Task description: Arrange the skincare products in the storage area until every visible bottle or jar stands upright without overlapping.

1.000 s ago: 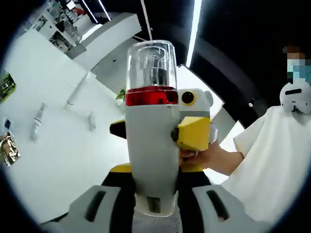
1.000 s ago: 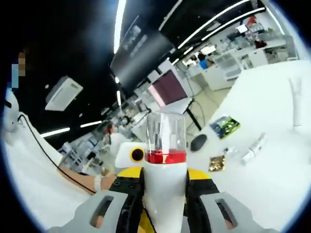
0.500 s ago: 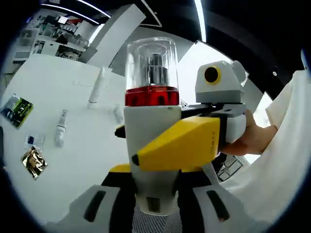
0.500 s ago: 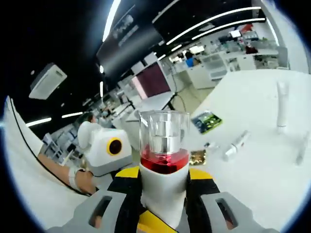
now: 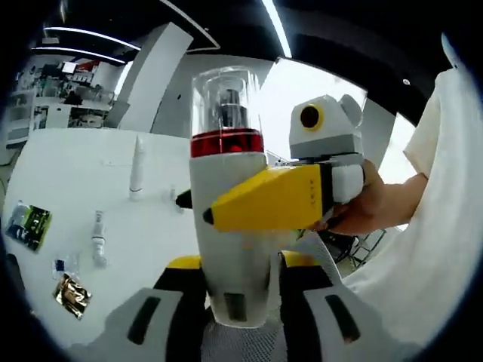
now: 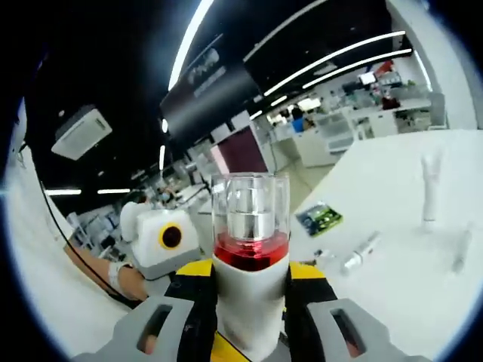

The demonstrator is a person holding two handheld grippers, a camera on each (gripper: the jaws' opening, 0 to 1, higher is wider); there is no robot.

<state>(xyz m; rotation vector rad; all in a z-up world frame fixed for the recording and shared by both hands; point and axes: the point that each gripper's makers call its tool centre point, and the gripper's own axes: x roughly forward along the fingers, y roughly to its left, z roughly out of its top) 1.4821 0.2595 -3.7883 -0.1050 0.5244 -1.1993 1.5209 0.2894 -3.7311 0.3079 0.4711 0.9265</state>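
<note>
A white bottle (image 5: 230,226) with a red band and a clear cap stands upright in the air between the two grippers. My left gripper (image 5: 238,302) is shut on its lower body. In the left gripper view the right gripper comes in from the right, with its yellow jaw across the bottle's front and a dark tip behind it. In the right gripper view the same bottle (image 6: 249,286) rises between the jaws of my right gripper (image 6: 249,320), which is shut on it. An upright white tube (image 5: 136,166) and a lying tube (image 5: 98,237) rest on the white table (image 5: 68,173) below.
A green packet (image 5: 26,225) and a gold sachet (image 5: 73,296) lie on the table near the tubes. In the right gripper view there are the upright tube (image 6: 430,188), a lying tube (image 6: 362,251) and the green packet (image 6: 321,219). A person's hand (image 5: 362,211) and white garment (image 5: 430,249) are at the right.
Both views have swung over the table. The right gripper, small beside the bottle a second ago, now stretches its yellow jaw across the front. The bottle stays held by both.
</note>
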